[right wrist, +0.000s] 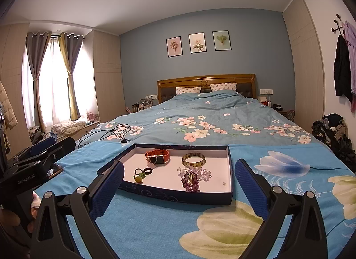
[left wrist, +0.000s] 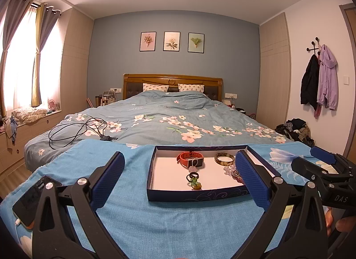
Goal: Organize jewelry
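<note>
both the left gripper (left wrist: pixel 179 171) and right gripper (right wrist: pixel 179 180) hang with jaws spread wide, grasping nothing, near the jewelry tray (right wrist: pixel 171 194) on the blue cloth (right wrist: pixel 155 225).

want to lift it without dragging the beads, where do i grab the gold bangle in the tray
Pinch the bangle's far rim from above, one finger inside the ring and one outside. It lies flat, and its near edge borders the bead pile, so the far arc looks clearest.

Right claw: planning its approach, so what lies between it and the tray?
Only bare blue cloth, shown in the right wrist view, separates the open right claw from the tray.
</note>
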A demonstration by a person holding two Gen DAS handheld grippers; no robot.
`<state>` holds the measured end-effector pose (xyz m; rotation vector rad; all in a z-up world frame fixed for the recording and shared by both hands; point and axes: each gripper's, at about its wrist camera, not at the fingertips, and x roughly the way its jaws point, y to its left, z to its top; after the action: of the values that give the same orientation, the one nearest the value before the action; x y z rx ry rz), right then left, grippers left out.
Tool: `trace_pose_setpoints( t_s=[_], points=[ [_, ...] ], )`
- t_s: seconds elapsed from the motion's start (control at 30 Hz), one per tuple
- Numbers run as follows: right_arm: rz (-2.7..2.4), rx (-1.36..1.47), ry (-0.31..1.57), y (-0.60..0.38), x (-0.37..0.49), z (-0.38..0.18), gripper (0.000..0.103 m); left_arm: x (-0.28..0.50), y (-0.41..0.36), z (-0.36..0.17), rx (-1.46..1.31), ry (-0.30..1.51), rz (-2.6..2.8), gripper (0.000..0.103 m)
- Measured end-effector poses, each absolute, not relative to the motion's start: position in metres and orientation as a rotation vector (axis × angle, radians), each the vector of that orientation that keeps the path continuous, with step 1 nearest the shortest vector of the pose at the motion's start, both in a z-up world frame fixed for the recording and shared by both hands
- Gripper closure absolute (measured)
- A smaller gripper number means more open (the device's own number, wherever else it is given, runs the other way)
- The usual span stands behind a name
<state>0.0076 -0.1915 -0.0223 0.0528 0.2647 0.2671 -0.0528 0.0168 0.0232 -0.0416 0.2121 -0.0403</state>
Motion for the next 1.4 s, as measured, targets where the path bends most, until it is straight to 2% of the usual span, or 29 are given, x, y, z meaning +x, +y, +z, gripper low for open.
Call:
trace_pose_setpoints(
  t_s=[1.4],
  points=[
    [0.268,0.059,0.273,-0.1907,0.0096,-0.0272,0.007,-0.0523,0.0173,0.0184,-0.047,0.22,-0.041,0.005]
  ],
)
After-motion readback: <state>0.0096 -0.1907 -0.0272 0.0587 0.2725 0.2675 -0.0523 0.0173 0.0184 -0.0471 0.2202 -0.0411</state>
